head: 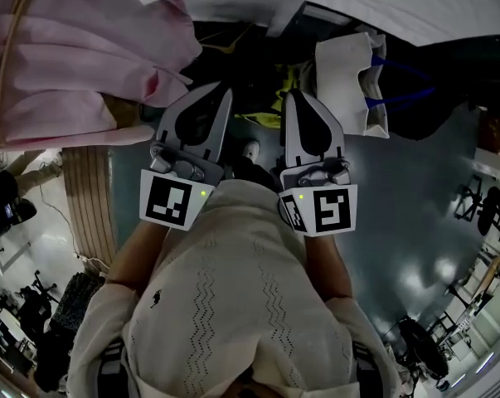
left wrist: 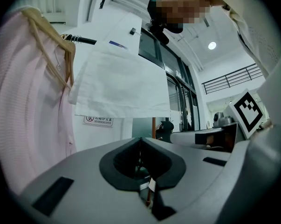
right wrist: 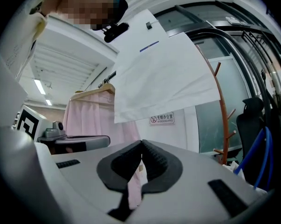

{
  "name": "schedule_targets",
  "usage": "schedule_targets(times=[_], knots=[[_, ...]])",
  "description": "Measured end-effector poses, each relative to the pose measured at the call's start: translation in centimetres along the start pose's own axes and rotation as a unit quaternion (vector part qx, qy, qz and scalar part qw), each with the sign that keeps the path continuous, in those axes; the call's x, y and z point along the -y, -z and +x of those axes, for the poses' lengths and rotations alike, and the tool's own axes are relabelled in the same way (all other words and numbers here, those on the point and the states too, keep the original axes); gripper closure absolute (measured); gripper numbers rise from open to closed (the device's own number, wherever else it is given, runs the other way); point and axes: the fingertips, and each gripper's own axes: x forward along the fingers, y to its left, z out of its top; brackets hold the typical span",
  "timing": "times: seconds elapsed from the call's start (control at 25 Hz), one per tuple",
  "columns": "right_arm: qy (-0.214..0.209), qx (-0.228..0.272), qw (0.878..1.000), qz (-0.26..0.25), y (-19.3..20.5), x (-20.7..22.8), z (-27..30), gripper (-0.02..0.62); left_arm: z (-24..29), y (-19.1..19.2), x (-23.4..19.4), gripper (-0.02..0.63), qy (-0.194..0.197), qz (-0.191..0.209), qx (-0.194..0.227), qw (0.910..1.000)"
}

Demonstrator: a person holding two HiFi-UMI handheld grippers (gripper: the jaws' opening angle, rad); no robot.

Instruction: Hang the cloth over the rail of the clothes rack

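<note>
Your left gripper [left wrist: 140,140] and right gripper [right wrist: 141,143] fingers sit closed, empty. Smooth rectangular white cloth [left wrist: 121,85] drapes the dark rail [left wrist: 82,40].

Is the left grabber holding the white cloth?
No, the left gripper is shut on nothing, and the white cloth hangs up on the rail.

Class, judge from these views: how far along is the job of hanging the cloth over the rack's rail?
Done: the white cloth appears draped over the rail, beside a pink garment. In hand: nothing; the left tool and right tool are both shut and empty, lower than the cloth. Left: seemingly nothing, perhaps a little straightening.
</note>
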Motion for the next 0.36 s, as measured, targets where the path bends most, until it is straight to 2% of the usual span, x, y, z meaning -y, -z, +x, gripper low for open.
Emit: schedule_targets(times=[0.36], knots=[[-0.005, -0.016, 1.0, -0.003, 1.2, 0.4, -0.5, 0.578, 0.1, 1.4, 1.2, 0.594, -0.005, -0.017, -0.012, 0.9998]])
